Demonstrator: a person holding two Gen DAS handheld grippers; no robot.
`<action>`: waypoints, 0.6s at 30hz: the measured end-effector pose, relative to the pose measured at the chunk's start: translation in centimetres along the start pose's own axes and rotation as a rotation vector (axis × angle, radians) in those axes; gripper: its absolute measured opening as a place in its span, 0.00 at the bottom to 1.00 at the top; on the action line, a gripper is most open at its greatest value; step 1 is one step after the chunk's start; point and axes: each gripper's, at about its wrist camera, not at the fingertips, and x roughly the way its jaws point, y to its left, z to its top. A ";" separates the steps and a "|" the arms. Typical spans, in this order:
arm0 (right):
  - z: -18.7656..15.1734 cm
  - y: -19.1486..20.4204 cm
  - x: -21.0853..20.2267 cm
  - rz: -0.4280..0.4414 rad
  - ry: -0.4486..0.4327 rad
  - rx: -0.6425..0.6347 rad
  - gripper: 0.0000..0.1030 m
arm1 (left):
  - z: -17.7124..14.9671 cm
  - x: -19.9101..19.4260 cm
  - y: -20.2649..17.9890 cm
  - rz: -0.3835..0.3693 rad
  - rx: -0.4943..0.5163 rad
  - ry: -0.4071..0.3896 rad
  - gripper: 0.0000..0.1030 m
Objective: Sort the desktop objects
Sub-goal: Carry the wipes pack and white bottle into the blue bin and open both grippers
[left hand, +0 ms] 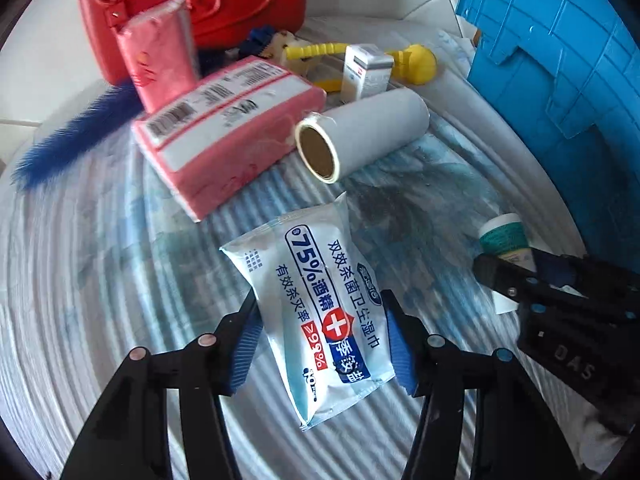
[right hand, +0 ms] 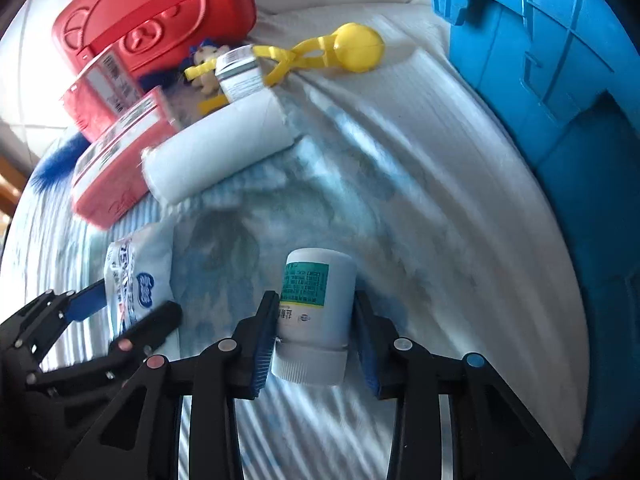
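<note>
Two pairs of tongs work one striped cloth (left hand: 100,320) at once, and I hold both. At far left sit the red case (right hand: 160,20) and the pink tissue packs (left hand: 224,132), with a grey paper roll (left hand: 360,132) lying beside them. My left tongs (left hand: 320,344) straddle the packet of alcohol wipes (left hand: 320,304), blue pads (left hand: 245,344) closed against both its long edges, so I judge it pinched but only near its lower half; the soft packet may sag or slide, and I would keep the squeeze even and lift it slowly. To the right, my right tongs (right hand: 316,340) hold the white bottle with the green label (right hand: 316,300) just above its ribbed cap (right hand: 308,368), the left pad touching and the right pad at its side. The bottle is smooth and round, so I would hold it square across the middle before carrying. At far right stands the blue crate (right hand: 560,120), the likely place for both.
</note>
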 end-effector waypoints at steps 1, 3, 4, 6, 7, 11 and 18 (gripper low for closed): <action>-0.3 0.4 -1.0 0.003 -0.015 -0.012 0.35 | -0.5 -1.1 0.2 0.002 -0.001 -0.017 0.54; -0.8 1.6 -3.6 0.022 -0.055 -0.040 0.35 | -1.0 -3.5 1.0 0.004 -0.001 -0.060 0.54; -1.1 2.2 -4.9 0.031 -0.076 -0.056 0.35 | -0.9 -4.8 0.7 0.009 -0.001 -0.087 0.54; -1.7 3.9 -7.7 0.042 -0.124 -0.084 0.35 | -0.4 -7.4 0.5 0.014 0.002 -0.145 0.54; -1.8 4.7 -9.2 0.048 -0.148 -0.097 0.35 | -0.2 -8.9 0.8 0.013 0.001 -0.174 0.54; -3.3 8.6 -15.6 0.054 -0.244 -0.147 0.35 | -1.2 -14.4 2.2 0.024 -0.012 -0.274 0.54; -6.0 13.0 -24.0 0.020 -0.360 -0.210 0.35 | -3.7 -22.5 3.7 0.034 -0.016 -0.387 0.54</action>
